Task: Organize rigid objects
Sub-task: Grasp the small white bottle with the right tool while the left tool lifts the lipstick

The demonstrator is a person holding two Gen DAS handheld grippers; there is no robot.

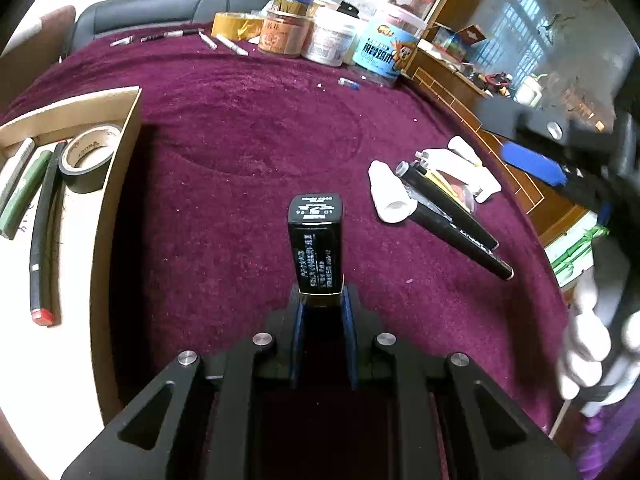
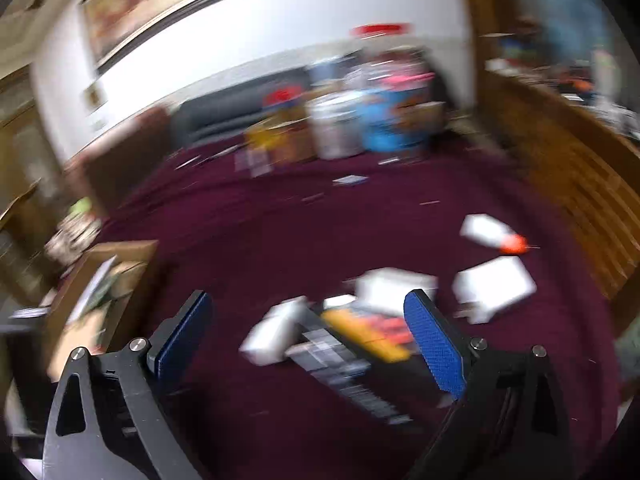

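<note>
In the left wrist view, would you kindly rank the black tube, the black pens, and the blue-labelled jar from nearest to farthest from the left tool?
1. Black tube, clamped in the left tool.
2. Black pens, to the right on the cloth.
3. Blue-labelled jar, far back right.

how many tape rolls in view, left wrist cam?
2. A dark tape roll lies in the cardboard box at left; a yellow-brown tape roll sits at the table's far edge beside the jars. The jars may hide others.

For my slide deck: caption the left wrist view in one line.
Left gripper clamps a black lipstick tube above maroon cloth, cardboard box at left.
</note>
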